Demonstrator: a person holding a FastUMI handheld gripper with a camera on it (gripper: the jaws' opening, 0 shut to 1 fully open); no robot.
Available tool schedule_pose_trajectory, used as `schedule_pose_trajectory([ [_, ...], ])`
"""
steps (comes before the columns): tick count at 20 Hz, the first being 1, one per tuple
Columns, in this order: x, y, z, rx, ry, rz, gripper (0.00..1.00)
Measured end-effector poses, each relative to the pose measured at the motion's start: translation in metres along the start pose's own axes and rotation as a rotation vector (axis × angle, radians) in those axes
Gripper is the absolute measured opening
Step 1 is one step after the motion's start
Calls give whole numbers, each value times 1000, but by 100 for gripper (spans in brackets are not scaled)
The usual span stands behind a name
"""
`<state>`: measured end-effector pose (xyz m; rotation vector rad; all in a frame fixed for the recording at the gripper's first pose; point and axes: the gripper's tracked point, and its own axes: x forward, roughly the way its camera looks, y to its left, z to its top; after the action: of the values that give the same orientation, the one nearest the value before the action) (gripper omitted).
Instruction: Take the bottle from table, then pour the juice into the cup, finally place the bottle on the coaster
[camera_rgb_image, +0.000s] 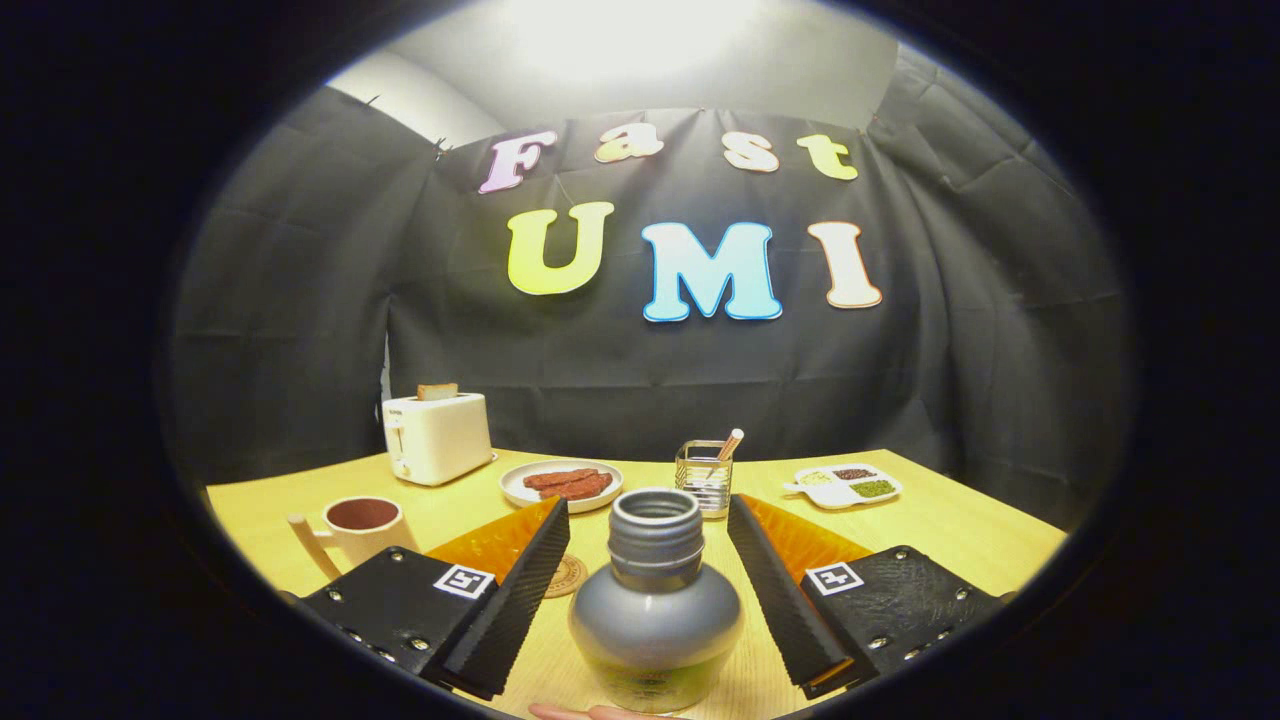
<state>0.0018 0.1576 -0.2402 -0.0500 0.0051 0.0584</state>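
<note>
So the bottle (655, 610) is standing upright at bottom center of the frame, right between the fingers of the gripper (650, 560). Jaws are wide open with gaps either side, holding nothing. Cup (358, 528) sits off at lower left, coaster (567, 576) just behind the left finger.

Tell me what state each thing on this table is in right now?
Bottle: upright, uncapped, between the fingers, untouched.
Gripper: fingers open.
Cup: upright, inside looks dark.
Coaster: bare.
Toaster: bread sticking up.
Plate: holds sausages.
Glass holder: upright, stick inside.
Divided dish: compartments filled.
</note>
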Motion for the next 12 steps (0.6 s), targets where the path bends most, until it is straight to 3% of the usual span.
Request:
schedule_pose_trajectory([
  [12,15,-5,-30,51,9,-43,98],
])
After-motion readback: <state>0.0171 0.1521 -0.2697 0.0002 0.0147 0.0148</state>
